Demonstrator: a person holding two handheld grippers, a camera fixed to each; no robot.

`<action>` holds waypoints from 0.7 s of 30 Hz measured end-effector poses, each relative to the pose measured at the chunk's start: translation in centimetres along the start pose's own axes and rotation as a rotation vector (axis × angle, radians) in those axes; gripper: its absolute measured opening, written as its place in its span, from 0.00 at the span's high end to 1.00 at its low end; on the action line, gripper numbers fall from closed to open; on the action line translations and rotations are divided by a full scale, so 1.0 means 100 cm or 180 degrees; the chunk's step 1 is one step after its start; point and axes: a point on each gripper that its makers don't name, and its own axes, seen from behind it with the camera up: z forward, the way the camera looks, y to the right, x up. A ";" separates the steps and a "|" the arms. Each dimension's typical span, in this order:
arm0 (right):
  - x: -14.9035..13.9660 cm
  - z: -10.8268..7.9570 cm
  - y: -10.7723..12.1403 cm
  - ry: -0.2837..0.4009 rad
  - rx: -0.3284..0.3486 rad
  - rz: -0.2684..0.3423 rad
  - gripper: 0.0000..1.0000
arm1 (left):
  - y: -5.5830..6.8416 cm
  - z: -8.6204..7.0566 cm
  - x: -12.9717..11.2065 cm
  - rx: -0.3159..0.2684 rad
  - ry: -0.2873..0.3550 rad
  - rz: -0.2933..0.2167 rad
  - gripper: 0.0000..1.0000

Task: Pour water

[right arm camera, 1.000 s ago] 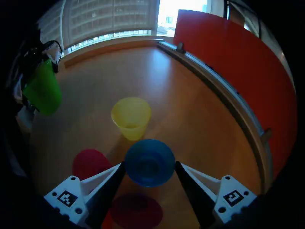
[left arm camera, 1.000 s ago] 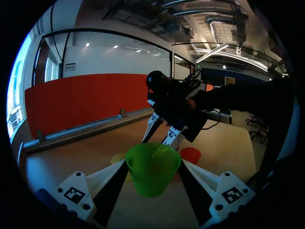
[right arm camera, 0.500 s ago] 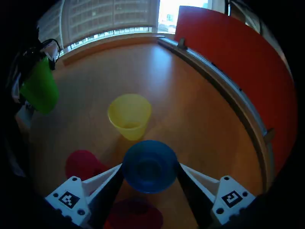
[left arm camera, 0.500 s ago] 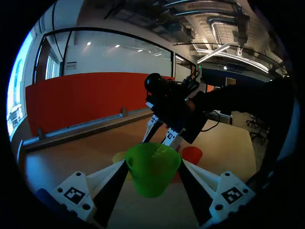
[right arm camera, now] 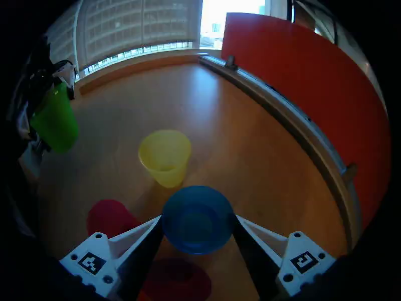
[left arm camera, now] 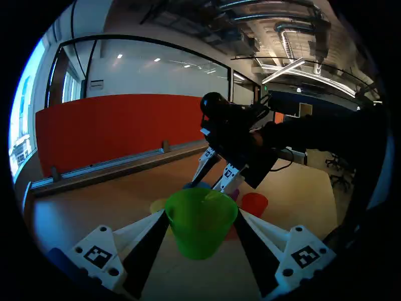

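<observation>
At the bottom centre of the left gripper view, the left gripper [left arm camera: 200, 216] has its two fingers drawn in against the sides of an upright green cup [left arm camera: 200, 232], one pressing each flank. Just past the rim, a yellow cup [left arm camera: 158, 205] peeks out on the left and a red cup [left arm camera: 253, 202] on the right, both on the wooden table [left arm camera: 100, 210]. Mid-frame, the right gripper [left arm camera: 208, 184] hangs from a dark sleeve [left arm camera: 321, 133], with a red wall panel [left arm camera: 110, 125] far behind. In the right gripper view, that gripper's fingers clamp a blue cup [right arm camera: 197, 226] at bottom centre. A second red cup [right arm camera: 175, 281] lies below it, and the yellow cup stands upright beyond. Whether any cup holds water cannot be told.
</observation>
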 end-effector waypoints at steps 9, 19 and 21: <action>0.032 -0.048 -0.003 0.0474 -0.0089 0.0149 0.07 | 0.004 0.000 0.010 0.0047 0.0000 0.0029 0.11; 0.058 -0.100 -0.018 0.0979 -0.0210 0.0191 0.07 | 0.015 -0.002 0.024 0.0082 0.0073 0.0033 0.12; 0.064 -0.109 -0.022 0.1102 -0.0236 0.0196 0.07 | 0.017 -0.002 0.026 0.0087 0.0084 0.0028 0.12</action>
